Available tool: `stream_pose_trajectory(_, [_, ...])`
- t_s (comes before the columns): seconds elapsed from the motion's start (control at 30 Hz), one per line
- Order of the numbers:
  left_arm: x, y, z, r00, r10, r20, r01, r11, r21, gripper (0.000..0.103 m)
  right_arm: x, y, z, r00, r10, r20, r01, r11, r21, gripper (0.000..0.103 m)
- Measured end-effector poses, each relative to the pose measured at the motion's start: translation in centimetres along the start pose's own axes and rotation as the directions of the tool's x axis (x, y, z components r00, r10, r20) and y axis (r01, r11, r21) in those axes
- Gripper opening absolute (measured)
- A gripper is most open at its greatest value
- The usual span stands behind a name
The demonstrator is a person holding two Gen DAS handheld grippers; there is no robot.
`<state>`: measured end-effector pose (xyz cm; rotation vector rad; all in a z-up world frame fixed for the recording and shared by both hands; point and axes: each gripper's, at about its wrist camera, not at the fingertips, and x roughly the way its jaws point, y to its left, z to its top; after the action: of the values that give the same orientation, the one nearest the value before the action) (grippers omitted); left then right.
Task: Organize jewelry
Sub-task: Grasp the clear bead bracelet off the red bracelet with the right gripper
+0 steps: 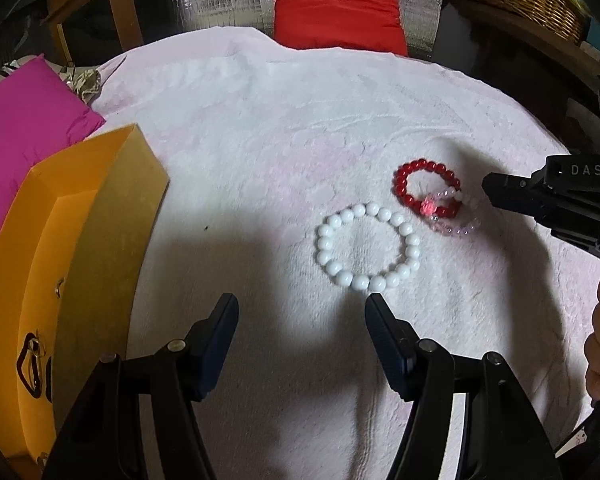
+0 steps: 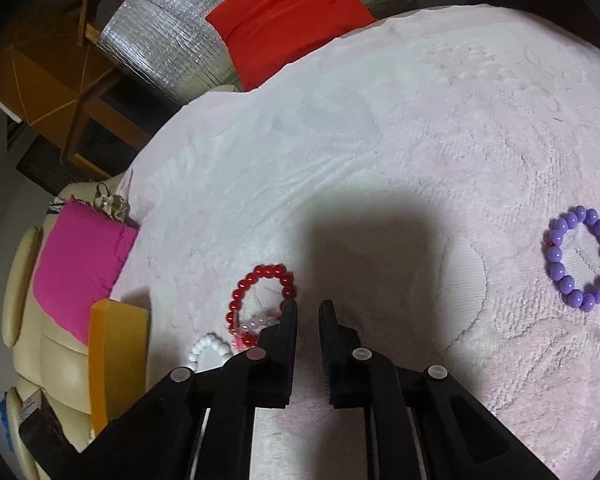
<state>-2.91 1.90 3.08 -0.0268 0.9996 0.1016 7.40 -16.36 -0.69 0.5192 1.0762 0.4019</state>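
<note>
**Beaded bracelets on a pale fluffy blanket**

Red bracelet (image 1: 426, 190) flat on the white-pink blanket (image 1: 280, 128), overlapping a clear pink bracelet (image 1: 458, 226) with a small pink flower charm at the crossing. White bracelet (image 1: 367, 246) just beside, nearer the left gripper (image 1: 302, 314). Purple bracelet (image 2: 582, 258) well apart, alone on the blanket. Left gripper's fingers released, spread wide, hovering short of the white bracelet, nothing between them. Right gripper (image 2: 308, 312) clenched to a narrow gap, nothing visibly between the pads, tips just beside the red and clear pink beads; contact impossible to tell. Orange box (image 1: 80, 240) open at the blanket's edge, dark items inside. Magenta cushion (image 1: 24, 120) behind the box, red cushion (image 1: 336, 8) beyond.
</note>
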Motion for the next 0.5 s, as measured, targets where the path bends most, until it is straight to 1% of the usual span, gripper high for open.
stream_pose_trajectory(0.03, [0.0,-0.1,0.2,1.0,-0.002,0.005,0.002,1.0,0.003,0.067,0.0,0.2,0.0,1.0,0.002,0.001,-0.002,1.0,-0.005,0.013])
stream_pose_trajectory(0.1, [0.0,-0.3,0.5,1.0,-0.007,0.011,0.007,1.0,0.007,0.067,0.3,0.5,-0.1,1.0,-0.005,-0.01,0.004,1.0,-0.016,0.018])
stream_pose_trajectory(0.17, [0.1,-0.4,0.9,1.0,-0.021,0.019,0.021,1.0,0.006,0.067,0.7,0.6,-0.2,1.0,-0.004,-0.022,0.003,1.0,-0.015,0.033])
stream_pose_trajectory(0.2, [0.2,-0.5,1.1,0.999,-0.029,0.02,0.029,1.0,0.004,0.067,0.7,0.7,-0.2,1.0,-0.006,-0.021,0.006,1.0,-0.014,0.036])
stream_pose_trajectory(0.3, [0.7,-0.7,1.4,0.998,-0.064,0.018,0.064,0.998,-0.001,0.068,0.9,0.8,-0.3,1.0,-0.011,-0.01,0.011,1.0,-0.022,0.037])
stream_pose_trajectory(0.4, [1.3,-0.8,1.5,0.997,-0.077,0.007,0.077,0.997,-0.01,0.07,1.2,1.2,-0.5,1.0,-0.018,-0.008,0.018,0.999,-0.048,0.037])
stream_pose_trajectory(0.5, [1.9,-0.7,1.3,0.995,-0.099,-0.009,0.099,0.995,-0.024,0.07,1.8,2.0,-0.8,0.999,-0.043,-0.01,0.042,0.994,-0.101,0.037])
